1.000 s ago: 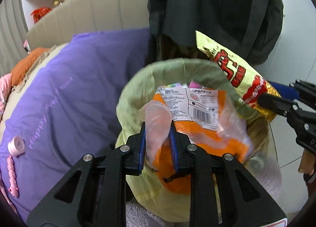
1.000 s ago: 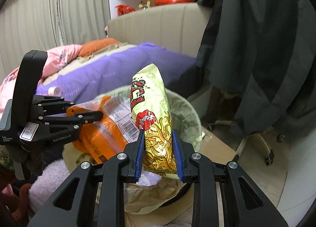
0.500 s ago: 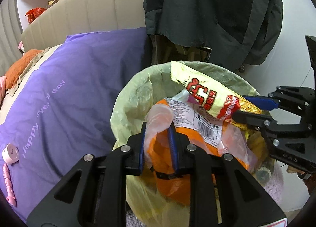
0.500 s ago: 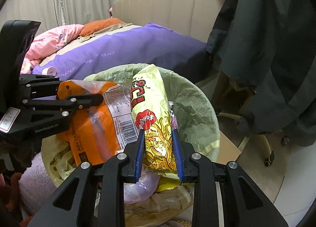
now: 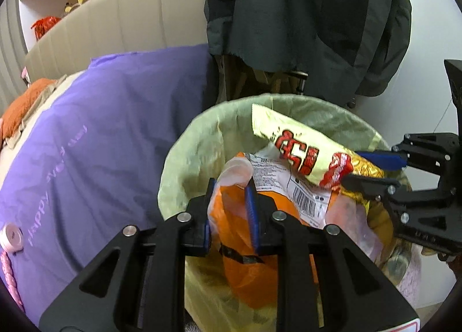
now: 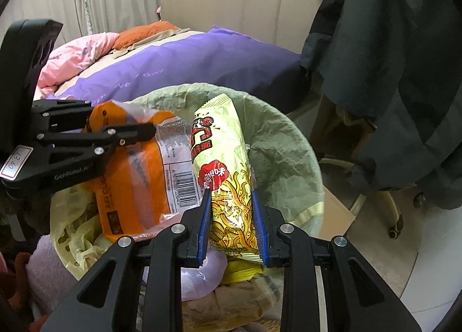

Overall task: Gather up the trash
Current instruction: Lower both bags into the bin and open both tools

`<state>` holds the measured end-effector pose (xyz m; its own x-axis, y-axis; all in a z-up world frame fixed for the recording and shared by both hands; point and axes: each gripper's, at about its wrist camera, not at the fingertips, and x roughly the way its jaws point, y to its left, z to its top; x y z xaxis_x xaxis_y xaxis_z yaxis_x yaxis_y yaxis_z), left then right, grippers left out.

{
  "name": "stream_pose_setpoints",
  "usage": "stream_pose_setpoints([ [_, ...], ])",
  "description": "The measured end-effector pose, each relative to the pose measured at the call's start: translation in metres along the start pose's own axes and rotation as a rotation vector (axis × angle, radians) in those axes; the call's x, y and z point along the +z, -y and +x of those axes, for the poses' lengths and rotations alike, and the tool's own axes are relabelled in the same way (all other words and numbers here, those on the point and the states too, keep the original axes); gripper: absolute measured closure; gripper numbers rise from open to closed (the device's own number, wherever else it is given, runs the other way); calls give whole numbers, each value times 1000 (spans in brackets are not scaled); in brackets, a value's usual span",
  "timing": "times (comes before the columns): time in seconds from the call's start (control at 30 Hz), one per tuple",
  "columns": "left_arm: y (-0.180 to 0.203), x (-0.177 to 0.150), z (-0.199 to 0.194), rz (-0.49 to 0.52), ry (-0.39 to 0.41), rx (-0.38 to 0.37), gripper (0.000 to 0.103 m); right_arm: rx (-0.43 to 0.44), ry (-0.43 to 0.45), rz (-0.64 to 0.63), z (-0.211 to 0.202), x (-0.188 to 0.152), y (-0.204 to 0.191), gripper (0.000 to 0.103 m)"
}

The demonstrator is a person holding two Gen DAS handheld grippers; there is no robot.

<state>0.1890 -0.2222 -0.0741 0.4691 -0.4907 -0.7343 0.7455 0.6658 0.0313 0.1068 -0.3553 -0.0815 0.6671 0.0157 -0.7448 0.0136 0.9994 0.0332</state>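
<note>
A round bin lined with a pale green bag (image 5: 202,141) (image 6: 291,144) fills the middle of both views. My left gripper (image 5: 231,184) is shut on an orange and clear plastic wrapper (image 5: 254,245) (image 6: 135,176) with a white barcode label, held over the bin's mouth. My right gripper (image 6: 231,196) is shut on a yellow noodle snack packet (image 6: 222,164) (image 5: 303,152), which stands upright over the bin beside the orange wrapper. In the left wrist view the right gripper (image 5: 355,167) enters from the right; in the right wrist view the left gripper (image 6: 150,126) enters from the left.
A bed with a purple cover (image 5: 95,141) (image 6: 179,69) lies just behind the bin. A dark jacket (image 5: 303,14) (image 6: 389,57) hangs over a wheeled chair (image 6: 375,207) to the right. Crumpled bags (image 6: 219,288) lie inside the bin. A pink fluffy cloth (image 6: 46,268) sits at its left.
Both grippers came down and closer over the bin with their packets. The noodle packet moved from beyond the bin's right rim to over its mouth, next to the orange wrapper.
</note>
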Motion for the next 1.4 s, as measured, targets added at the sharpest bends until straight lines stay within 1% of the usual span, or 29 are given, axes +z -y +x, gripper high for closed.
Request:
stream_pose_setpoints([
  [0.23,-2,-1,-3,-34,-4,-40,84,20,-4,42,-2,-5,3,77],
  [0.37,-5,-2,-9,-76,3,-77,84,24,3,50,-7,-9,2,77],
  [0.57,-4,-2,-14,-100,-5,-89,82,24,19,72,-11,-12,4,77],
  [0.73,-8,4,-14,-138,11,-106,82,12,49,102,-16,-14,5,76],
  [0.8,-9,6,-14,-138,17,-105,82,23,63,129,-20,-15,8,75],
  [0.83,-9,7,-15,-138,23,-109,80,31,69,143,-21,-16,9,75],
  [0.9,-11,6,-18,-147,28,-130,73,49,76,172,-23,-16,14,72],
  [0.93,-13,5,-20,-158,29,-142,71,56,81,181,-25,-17,15,67],
  [0.97,-15,3,-24,-173,30,-152,66,61,87,184,-26,-18,15,64],
  [1.0,-17,2,-29,-186,35,-156,58,63,97,184,-29,-19,15,60],
  [1.03,-18,0,-33,-196,42,-155,53,63,105,184,-31,-19,14,59],
  [1.07,-20,-1,-40,-205,52,-146,44,59,111,183,-34,-18,13,58],
  [1.1,-22,-3,-48,-213,61,-127,38,54,118,186,-38,-18,11,58],
  [1.17,-26,-7,-64,-230,83,-77,35,50,144,194,-48,-19,7,57],
  [1.23,-30,-14,-83,-252,100,-24,32,50,178,200,-61,-18,1,52],
  [1.3,-34,-24,-107,-276,118,15,31,57,212,206,-77,-19,-8,51],
  [1.4,-34,-45,-145,-281,148,79,31,77,244,214,-100,-23,-24,51],
])
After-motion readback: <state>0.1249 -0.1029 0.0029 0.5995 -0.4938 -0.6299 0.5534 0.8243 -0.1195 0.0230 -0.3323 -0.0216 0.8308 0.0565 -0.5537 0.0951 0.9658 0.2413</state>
